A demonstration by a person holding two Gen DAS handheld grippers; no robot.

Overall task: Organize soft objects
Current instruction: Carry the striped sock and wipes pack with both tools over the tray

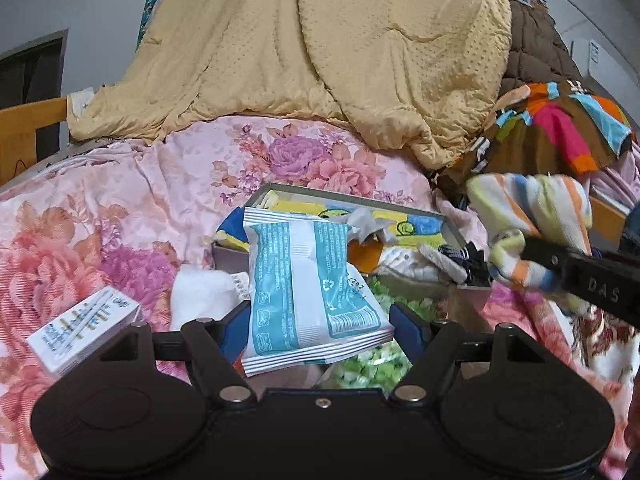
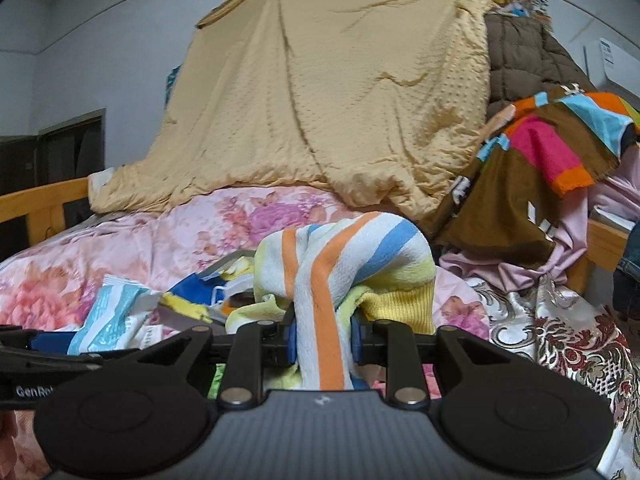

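Striped towel: soft terry cloth, matt, slightly nubby weave. Wipes packet: thin plastic film, glossy, crinkled. Yellow blanket: dimpled fleece one side, smoother cloth the other. Bedspread: floral fabric, faint satin sheen. Small carton: smooth printed cardboard. Bed rail: varnished wood. Left gripper body: matt black plastic, bright metal pivot pins.

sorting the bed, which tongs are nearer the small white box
Left. The left tongs, shut on a wipes pack, sit just right of the box; the right tongs hold a striped cloth far right.
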